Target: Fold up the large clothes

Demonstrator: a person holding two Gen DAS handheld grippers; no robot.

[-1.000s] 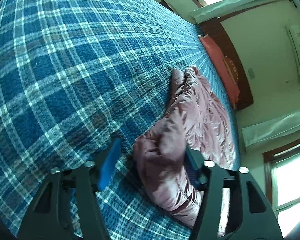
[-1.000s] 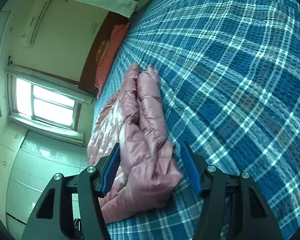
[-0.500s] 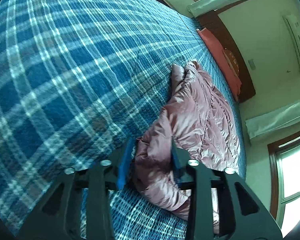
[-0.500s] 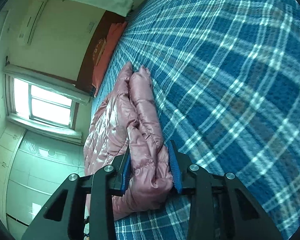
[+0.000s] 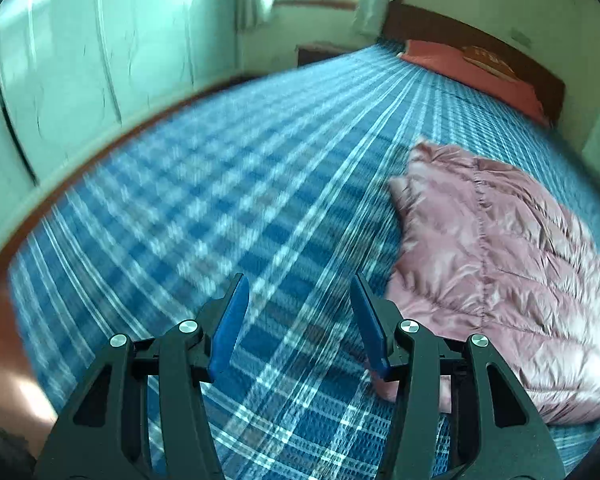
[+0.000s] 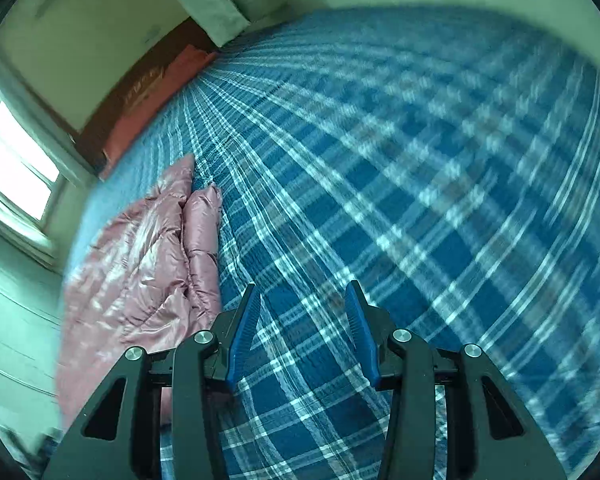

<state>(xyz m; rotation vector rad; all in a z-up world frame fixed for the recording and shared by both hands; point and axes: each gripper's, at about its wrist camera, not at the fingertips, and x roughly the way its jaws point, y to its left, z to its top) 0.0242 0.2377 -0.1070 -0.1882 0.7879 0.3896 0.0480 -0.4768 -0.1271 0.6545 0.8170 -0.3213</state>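
Pink quilted satin-sheen jacket [image 5: 496, 276] lies folded into a compact bundle on the blue plaid bed [image 5: 228, 200], beside my left hand-held gripper [image 5: 298, 322] and right hand-held gripper [image 6: 302, 330], both spread and empty; I judge folding nearly complete.

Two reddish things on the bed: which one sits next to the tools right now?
The shiny pink puffer jacket, lying just beside both open tools, left and right. The flat orange-red pillow lies far off against the dark headboard.

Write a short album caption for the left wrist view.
Open left gripper hovers over the plaid bedspread, pink puffer jacket lying beside it.
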